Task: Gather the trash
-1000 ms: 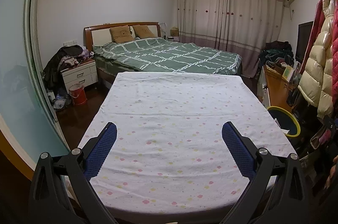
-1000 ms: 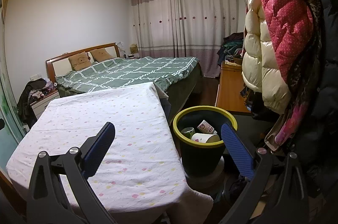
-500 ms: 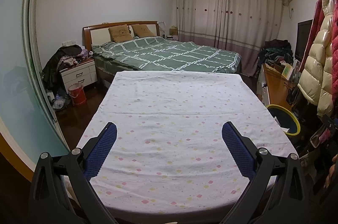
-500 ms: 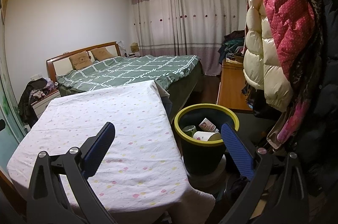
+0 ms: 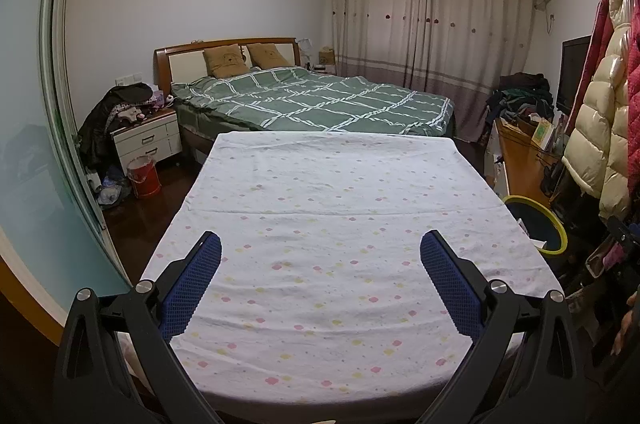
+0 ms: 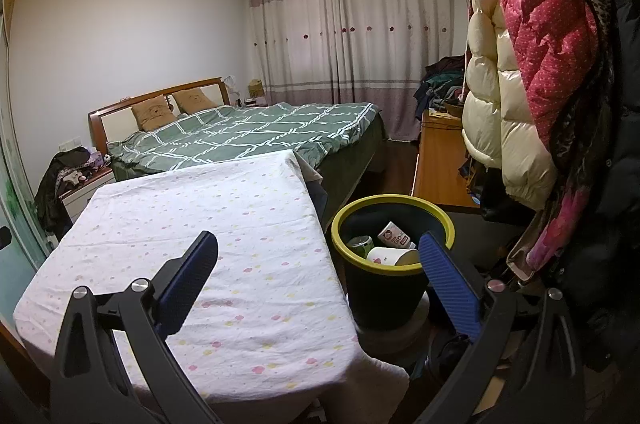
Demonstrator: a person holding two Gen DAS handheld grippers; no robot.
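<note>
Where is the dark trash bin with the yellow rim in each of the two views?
Left wrist view: the trash bin is at the right edge, half hidden behind the corner of the dotted sheet.
Right wrist view: the trash bin stands right of centre, with cups and a can inside, partly behind the right finger.
Shared landmark: the green checked bed.

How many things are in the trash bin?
3 that show. In the bin, a green can lies at the left, a white carton leans at the back, and a white cup lies on its side in front. More may be hidden underneath.
</note>
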